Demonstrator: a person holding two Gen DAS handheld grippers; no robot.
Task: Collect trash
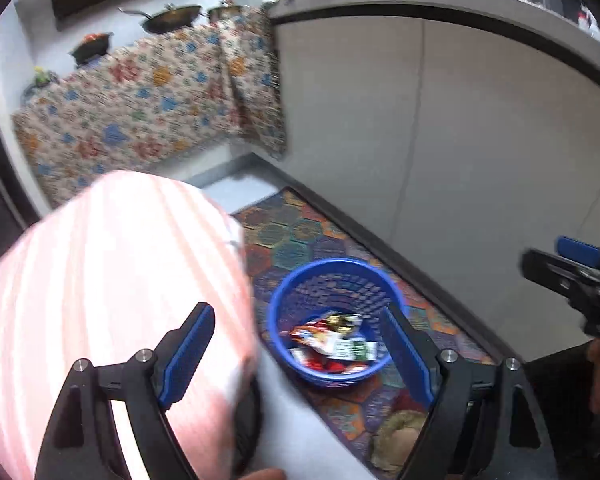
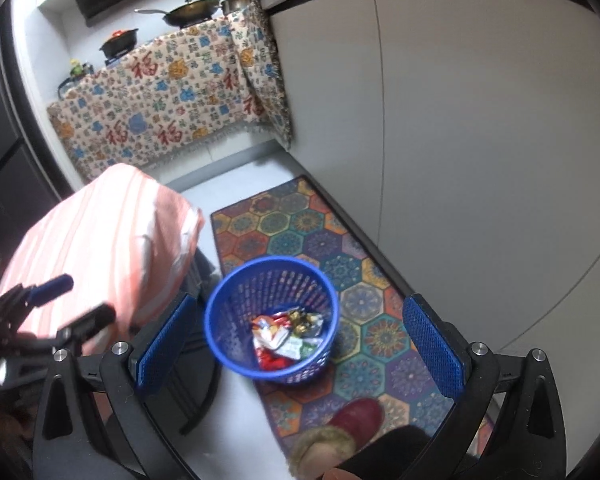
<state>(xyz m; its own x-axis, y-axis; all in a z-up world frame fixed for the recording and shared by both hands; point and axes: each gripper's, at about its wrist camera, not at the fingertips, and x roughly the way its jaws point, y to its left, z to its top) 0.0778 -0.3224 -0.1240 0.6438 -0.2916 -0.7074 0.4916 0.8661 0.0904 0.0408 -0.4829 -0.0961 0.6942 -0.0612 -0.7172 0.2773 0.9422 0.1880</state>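
Blue basket [image 2: 271, 326] on the rug [image 2: 376, 320] already holds the wrappers [image 2: 286, 338]; our left tongs [image 1: 298, 354] and right tongs [image 2: 296, 346] hang released and empty above it. Next we judge: seek more trash.

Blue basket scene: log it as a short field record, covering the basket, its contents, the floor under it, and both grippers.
basket: blue perforated plastic basket, upright
contents: crumpled snack wrappers at the bottom
floor: basket stands on colourful hexagon-patterned mat
beside: pink striped cloth-covered seat
left gripper: open, empty
right gripper: open, empty
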